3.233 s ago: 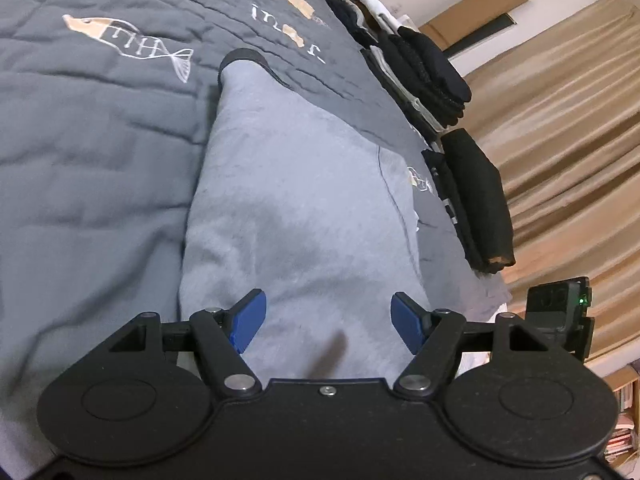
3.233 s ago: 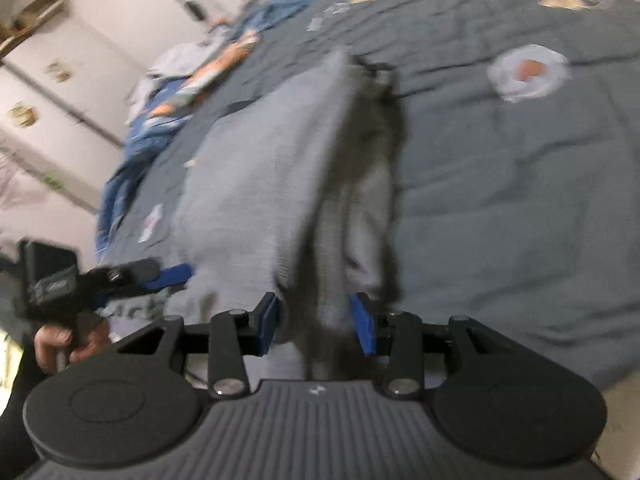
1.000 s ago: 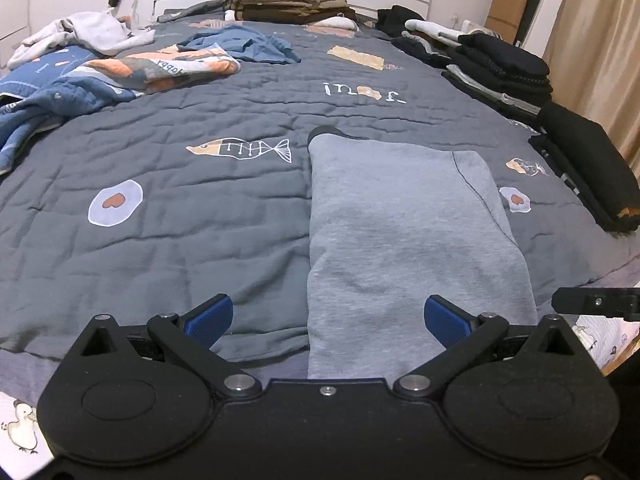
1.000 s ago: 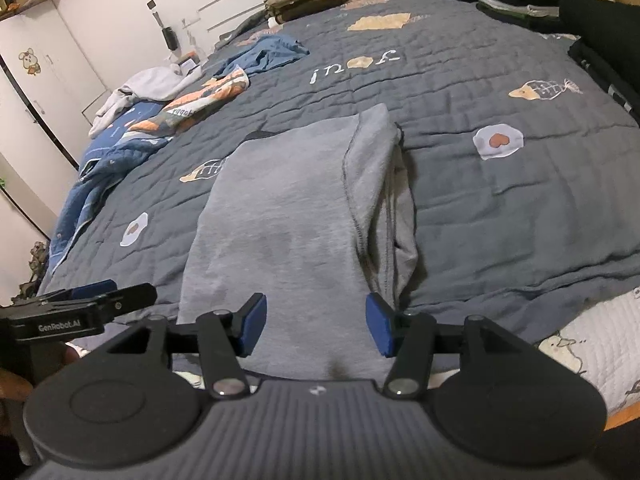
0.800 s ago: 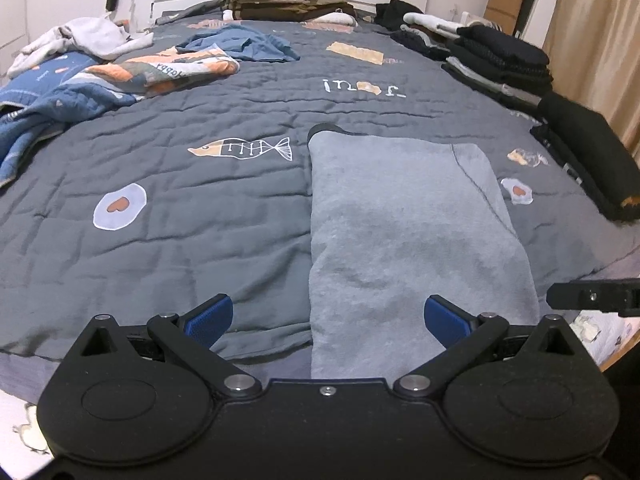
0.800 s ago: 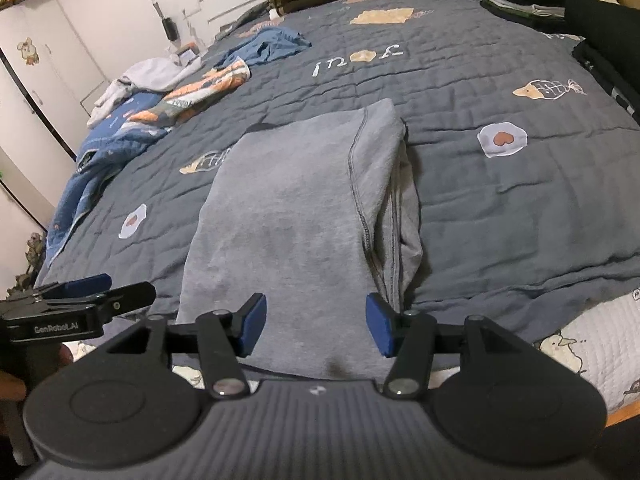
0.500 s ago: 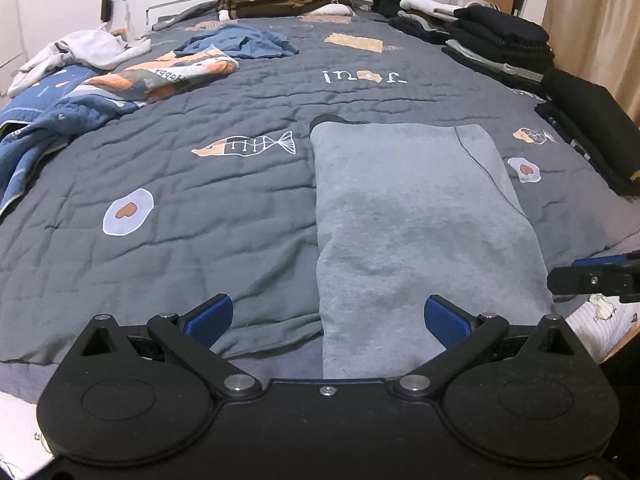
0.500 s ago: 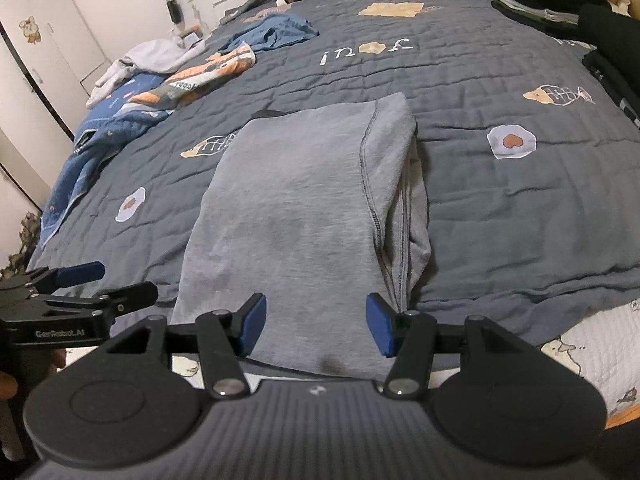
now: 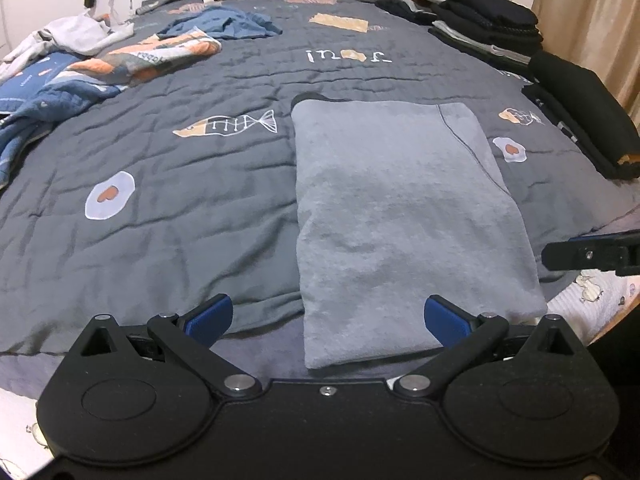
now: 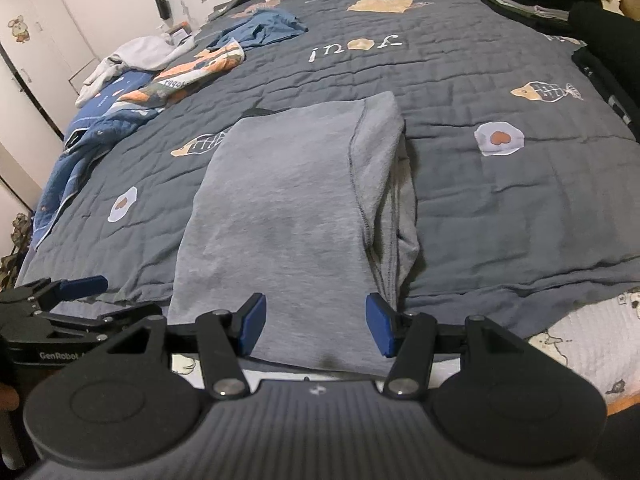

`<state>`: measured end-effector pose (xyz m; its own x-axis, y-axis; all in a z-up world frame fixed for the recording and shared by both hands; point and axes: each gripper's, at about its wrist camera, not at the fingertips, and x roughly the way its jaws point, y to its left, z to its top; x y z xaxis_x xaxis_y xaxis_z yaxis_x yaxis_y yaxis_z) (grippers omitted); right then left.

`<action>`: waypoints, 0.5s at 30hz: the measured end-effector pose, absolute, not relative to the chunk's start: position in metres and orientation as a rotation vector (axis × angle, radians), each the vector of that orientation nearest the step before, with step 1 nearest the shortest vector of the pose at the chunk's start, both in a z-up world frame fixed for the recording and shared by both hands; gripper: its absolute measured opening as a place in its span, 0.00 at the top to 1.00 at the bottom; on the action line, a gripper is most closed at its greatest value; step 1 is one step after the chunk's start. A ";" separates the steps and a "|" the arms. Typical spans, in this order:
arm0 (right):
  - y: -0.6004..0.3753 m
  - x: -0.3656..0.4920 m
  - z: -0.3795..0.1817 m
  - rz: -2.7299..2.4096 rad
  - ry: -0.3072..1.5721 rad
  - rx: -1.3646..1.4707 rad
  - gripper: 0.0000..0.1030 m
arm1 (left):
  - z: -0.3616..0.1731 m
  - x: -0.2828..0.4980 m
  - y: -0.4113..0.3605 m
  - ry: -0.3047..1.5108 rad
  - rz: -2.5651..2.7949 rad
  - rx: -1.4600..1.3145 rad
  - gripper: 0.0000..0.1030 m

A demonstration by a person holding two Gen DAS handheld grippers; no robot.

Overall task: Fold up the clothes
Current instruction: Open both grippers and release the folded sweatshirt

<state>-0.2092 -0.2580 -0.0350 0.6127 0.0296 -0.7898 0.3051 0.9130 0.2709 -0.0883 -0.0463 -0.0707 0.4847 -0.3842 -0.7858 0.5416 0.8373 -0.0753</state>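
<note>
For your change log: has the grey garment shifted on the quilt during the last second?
No. The grey garment lies beside the fish print as before, its near end at the quilt's edge.

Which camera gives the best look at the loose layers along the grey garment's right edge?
The right wrist view: the grey garment shows its stacked layers and dark seam there. The left wrist view shows mostly the flat top, with that edge foreshortened.

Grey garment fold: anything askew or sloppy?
Mostly tidy. On the grey garment, the right edge is uneven: under-layers stick out past the top fold's seam. A dark bit pokes out at its far left corner.
</note>
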 end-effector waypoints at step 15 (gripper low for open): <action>-0.257 -0.220 -0.016 -0.223 0.917 0.406 0.47 | -0.053 -0.091 -0.061 0.923 -0.604 0.192 0.00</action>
